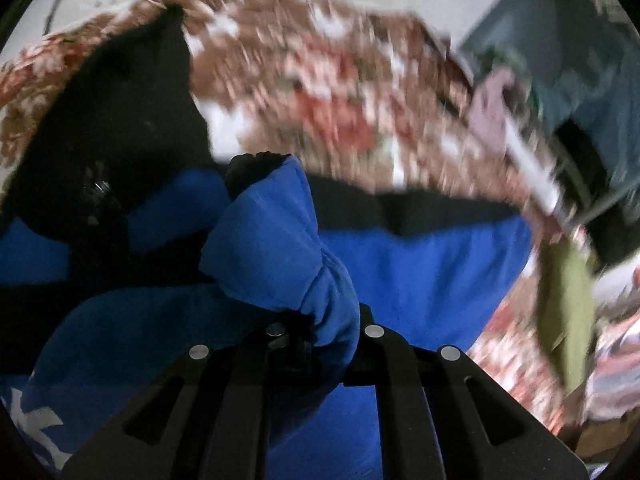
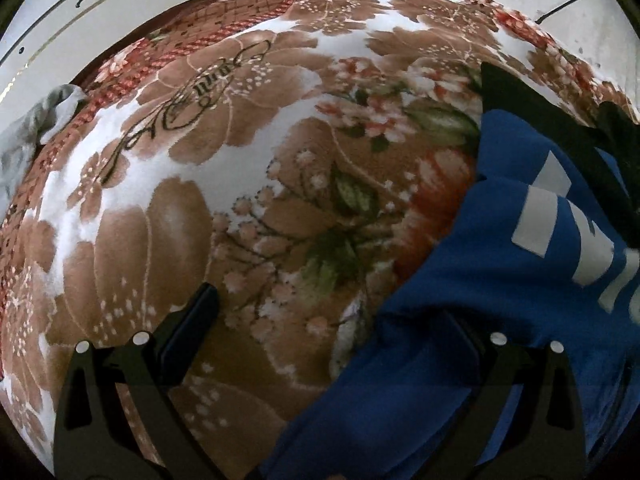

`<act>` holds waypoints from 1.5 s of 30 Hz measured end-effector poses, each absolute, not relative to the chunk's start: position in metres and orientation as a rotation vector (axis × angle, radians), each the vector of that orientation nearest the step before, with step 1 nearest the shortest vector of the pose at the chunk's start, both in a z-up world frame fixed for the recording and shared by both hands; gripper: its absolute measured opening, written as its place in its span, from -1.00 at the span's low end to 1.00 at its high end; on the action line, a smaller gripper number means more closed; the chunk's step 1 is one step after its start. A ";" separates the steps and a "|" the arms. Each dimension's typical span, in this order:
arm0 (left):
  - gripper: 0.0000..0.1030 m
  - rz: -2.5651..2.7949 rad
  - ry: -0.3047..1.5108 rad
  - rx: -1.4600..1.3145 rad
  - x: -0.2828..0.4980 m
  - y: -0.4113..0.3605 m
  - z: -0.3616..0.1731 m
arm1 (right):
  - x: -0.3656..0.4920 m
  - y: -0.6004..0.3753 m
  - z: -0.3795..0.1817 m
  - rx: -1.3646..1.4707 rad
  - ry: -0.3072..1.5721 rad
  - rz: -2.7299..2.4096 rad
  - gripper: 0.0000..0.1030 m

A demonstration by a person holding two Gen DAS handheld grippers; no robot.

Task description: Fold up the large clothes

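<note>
1. The left gripper is clamped tight on a bunched blue fold of the jacket.
2. The right gripper gapes wide; the jacket's edge drapes across its right finger, unpinched.
3. The jacket lies on the floral blanket, blue with black trim.
4. Left of the jacket's edge, bare blanket stretches to the wall.
</note>
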State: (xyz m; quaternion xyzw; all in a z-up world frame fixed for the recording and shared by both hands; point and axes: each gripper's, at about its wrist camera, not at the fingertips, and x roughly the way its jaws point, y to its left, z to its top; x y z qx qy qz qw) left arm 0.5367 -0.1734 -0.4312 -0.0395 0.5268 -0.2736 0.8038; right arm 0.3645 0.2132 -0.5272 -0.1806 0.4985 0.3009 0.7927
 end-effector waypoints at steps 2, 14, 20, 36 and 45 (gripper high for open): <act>-0.86 -0.559 1.165 0.047 0.522 -0.196 -0.457 | 0.365 0.210 -0.528 -0.385 1.069 0.659 0.93; 0.52 -0.630 1.303 0.112 0.462 -0.221 -0.471 | 0.354 0.199 -0.526 -0.436 1.020 0.738 0.93; 0.67 -0.601 1.283 0.029 0.439 -0.185 -0.423 | 0.332 0.174 -0.499 -0.470 1.063 0.774 0.91; 0.88 -0.129 1.068 -0.066 0.487 0.074 -0.294 | 0.385 -0.119 -0.436 -0.556 0.968 0.252 0.91; 0.87 -0.070 1.073 -0.105 0.467 0.129 -0.433 | 0.478 -0.222 -0.470 -0.536 0.990 -0.221 0.91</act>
